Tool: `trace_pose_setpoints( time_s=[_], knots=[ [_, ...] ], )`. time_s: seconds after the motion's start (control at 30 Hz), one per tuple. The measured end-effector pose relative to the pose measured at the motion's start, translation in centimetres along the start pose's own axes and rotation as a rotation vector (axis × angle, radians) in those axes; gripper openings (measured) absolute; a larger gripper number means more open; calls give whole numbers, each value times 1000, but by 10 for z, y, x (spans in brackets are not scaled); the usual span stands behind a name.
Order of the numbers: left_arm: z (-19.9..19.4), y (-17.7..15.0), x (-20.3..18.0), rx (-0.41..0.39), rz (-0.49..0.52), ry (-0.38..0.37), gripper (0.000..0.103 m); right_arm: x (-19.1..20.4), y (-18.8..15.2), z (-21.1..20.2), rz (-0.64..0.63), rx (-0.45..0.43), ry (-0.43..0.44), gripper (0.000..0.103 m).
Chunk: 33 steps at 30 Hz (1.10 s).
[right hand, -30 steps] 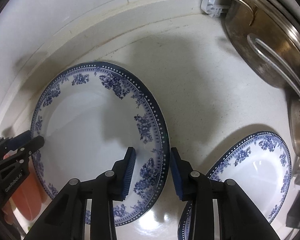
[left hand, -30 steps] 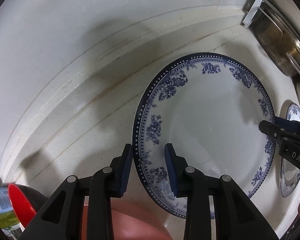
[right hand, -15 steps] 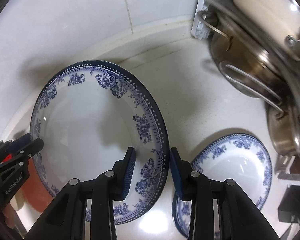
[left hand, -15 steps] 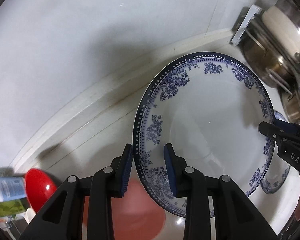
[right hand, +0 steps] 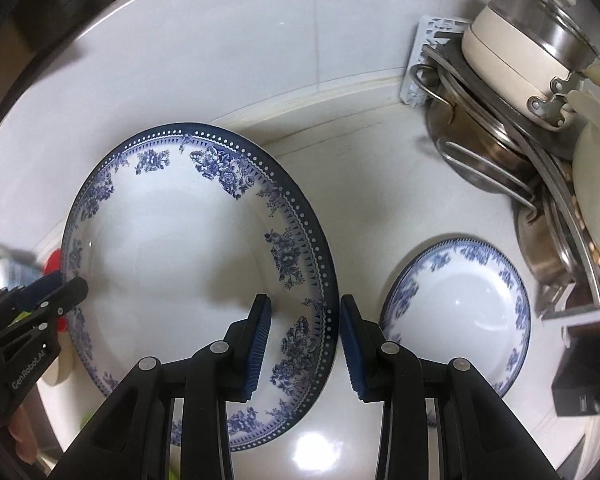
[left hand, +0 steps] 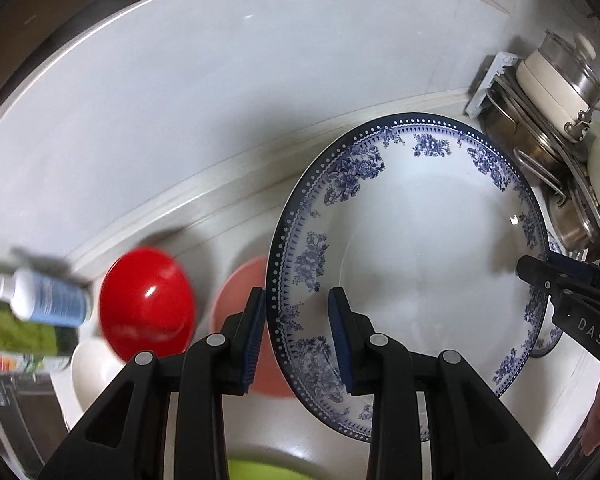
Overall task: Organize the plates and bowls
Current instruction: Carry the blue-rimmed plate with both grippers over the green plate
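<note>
**Plate Held Between Two Claws Above the Surface**

The large plate [left hand: 420, 240] sits between the left claw [left hand: 298, 334] at its 9 o'clock rim and the right claw [right hand: 304, 338] at 3 o'clock. A smaller plate [right hand: 460, 312] lies on the surface [right hand: 380, 168] to its right; bowls [left hand: 148, 300] lie left.

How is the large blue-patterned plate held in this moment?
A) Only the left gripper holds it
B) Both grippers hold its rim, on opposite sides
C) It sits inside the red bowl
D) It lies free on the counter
B: the left gripper and the right gripper each straddle the rim of the large plate, on opposite sides.
</note>
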<state>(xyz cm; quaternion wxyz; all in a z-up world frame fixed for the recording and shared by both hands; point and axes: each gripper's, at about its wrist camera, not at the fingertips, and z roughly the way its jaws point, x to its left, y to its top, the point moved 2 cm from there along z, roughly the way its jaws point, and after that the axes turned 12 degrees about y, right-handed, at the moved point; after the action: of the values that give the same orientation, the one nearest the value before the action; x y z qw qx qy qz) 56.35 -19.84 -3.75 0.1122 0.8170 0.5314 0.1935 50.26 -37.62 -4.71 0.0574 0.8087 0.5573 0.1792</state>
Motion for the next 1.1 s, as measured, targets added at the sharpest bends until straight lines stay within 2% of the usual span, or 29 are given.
trace_pose_setpoints(
  time_s=[0.37, 0.8, 0.97, 1.1],
  knots=[
    [-7, -80, 61, 30, -110, 24, 32, 65, -60, 5, -82, 28, 27, 36],
    [-20, -176, 127, 67, -186, 65, 32, 145, -136, 5, -207, 48, 42, 36],
    [-25, -206, 142, 69, -203, 90, 33, 172, -166, 6, -231, 57, 60, 36],
    [-22, -226, 148, 102, -210, 87, 33, 187, -186, 7, -263, 64, 53, 36]
  ],
)
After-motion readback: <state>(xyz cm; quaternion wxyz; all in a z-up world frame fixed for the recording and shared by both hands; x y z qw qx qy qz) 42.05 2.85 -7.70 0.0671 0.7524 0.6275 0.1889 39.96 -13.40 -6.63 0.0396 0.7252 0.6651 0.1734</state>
